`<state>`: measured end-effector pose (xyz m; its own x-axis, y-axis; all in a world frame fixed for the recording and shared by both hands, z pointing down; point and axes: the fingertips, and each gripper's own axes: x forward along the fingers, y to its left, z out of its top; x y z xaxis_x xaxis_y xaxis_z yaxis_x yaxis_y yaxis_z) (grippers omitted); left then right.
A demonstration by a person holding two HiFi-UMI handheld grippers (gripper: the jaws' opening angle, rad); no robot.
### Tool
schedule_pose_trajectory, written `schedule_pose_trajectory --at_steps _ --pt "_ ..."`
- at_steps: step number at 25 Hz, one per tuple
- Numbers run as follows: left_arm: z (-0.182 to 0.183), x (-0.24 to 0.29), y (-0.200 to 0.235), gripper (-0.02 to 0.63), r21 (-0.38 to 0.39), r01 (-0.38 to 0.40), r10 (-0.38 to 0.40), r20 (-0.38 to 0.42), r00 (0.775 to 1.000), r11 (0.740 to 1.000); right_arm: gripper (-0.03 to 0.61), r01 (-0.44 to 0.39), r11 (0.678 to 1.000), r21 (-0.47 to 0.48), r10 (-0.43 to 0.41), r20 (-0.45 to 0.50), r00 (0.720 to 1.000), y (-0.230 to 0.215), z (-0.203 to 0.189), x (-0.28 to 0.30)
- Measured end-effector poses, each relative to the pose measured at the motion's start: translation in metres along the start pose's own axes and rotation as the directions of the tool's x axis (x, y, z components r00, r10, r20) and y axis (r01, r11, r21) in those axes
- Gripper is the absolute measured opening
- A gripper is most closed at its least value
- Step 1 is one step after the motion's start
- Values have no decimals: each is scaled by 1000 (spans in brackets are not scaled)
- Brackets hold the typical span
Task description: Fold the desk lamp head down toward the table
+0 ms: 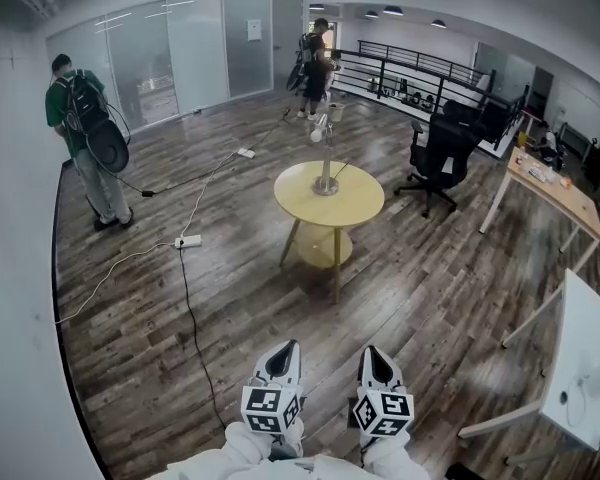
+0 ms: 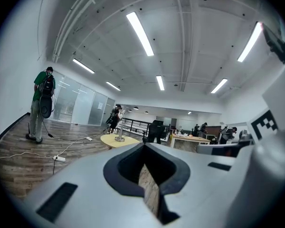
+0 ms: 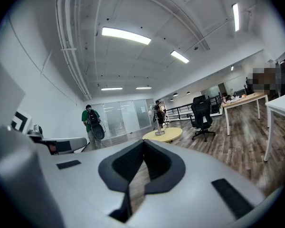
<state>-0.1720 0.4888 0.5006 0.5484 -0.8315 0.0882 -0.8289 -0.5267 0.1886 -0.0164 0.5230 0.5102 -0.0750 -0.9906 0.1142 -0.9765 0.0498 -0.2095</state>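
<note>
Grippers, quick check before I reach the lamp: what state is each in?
Left gripper: closed, holding nothing.
Right gripper: closed, holding nothing.

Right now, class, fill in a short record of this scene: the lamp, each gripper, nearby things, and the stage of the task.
Lamp: desk lamp stands on the round table, head raised, not folded
Left gripper: jaws together, empty, far short of the table
Right gripper: jaws together, empty, far short of the table
Nearby: power strip on the floor left of the table, office chair to its right
Stage: lamp not yet reached
</note>
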Motion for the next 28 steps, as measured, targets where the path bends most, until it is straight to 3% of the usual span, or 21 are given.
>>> schedule_pose_trajectory --at_steps 17,28 --pt "33 148 95 0 34 13 -13 -3 1000 999 12 -14 1000 4 14 16 1000 2 30 188" --pt "40 205 129 0 23 27 -26 -26 999 999 12 12 1000 0 -12 -13 1000 -4 31 243"
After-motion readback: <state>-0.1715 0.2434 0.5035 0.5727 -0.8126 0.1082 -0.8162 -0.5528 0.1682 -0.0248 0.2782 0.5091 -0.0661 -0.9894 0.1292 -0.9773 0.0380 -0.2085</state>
